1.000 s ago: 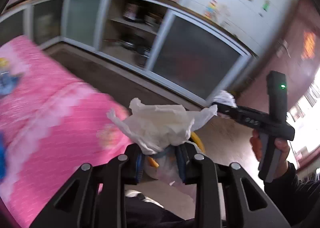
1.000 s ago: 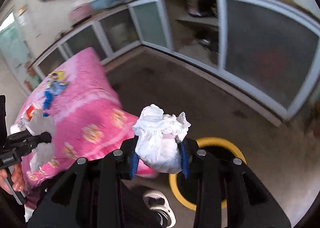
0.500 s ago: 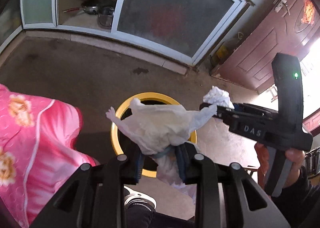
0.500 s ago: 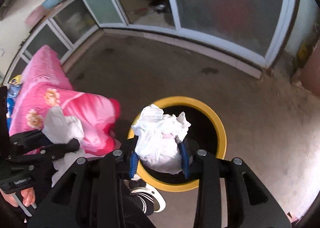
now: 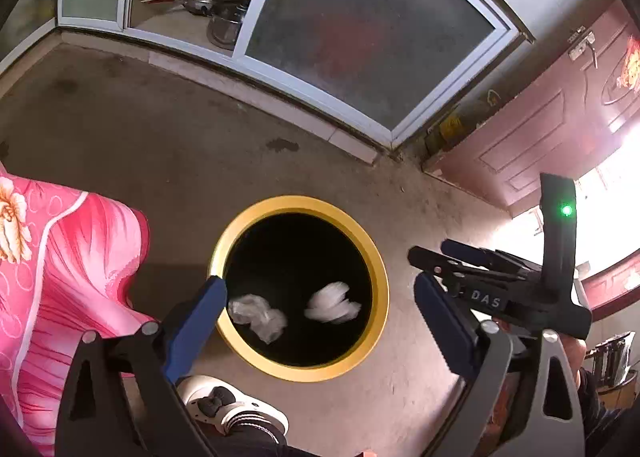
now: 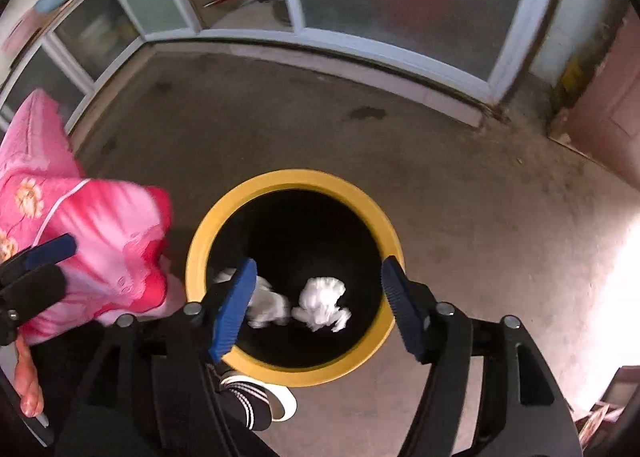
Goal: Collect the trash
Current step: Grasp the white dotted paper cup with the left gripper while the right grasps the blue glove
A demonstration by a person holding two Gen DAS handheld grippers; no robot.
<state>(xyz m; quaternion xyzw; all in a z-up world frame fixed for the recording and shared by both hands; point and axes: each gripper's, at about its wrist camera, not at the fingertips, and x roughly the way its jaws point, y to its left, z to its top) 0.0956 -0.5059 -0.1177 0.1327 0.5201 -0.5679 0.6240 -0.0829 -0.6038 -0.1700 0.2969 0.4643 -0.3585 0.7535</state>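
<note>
1. Floor: bare grey-brown concrete floor (image 5: 168, 145), dusty, with a dark stain near the base of the cabinet run; grit lies along the wall line.
2. Bin: round black waste bin with a yellow rim (image 5: 362, 241) stands on the floor, seen from above in both wrist views.
3. Trash: two crumpled white paper tissues lie inside the bin, side by side and low in its dark interior. In the left wrist view one wad (image 5: 258, 317) is by the near-left wall and the other (image 5: 332, 303) is blurred, towards the centre.
4. Left gripper (image 5: 320, 299): black frame with blue pads, jaws opening and standing wide apart above the bin; nothing is between them.
5. Right gripper (image 6: 318, 287): same build, jaws opening over the bin mouth, pads clear of the tissues, nothing gripped. It also shows at the right of the left wrist view, with a green light lit on its body.
6. Room: white-framed cabinet with frosted glass sliding doors (image 5: 360, 41) lines the far wall; one open bay holds metal pans on a shelf (image 5: 208, 5). A reddish-brown panelled door (image 5: 532, 125) is at the right, with bright daylight beside it.
7. Pink floral quilted cloth (image 5: 60, 277) hangs at the left, near the bin.
8. A black-and-white shoe (image 5: 232, 405) is on the floor just beside the bin's near edge.
</note>
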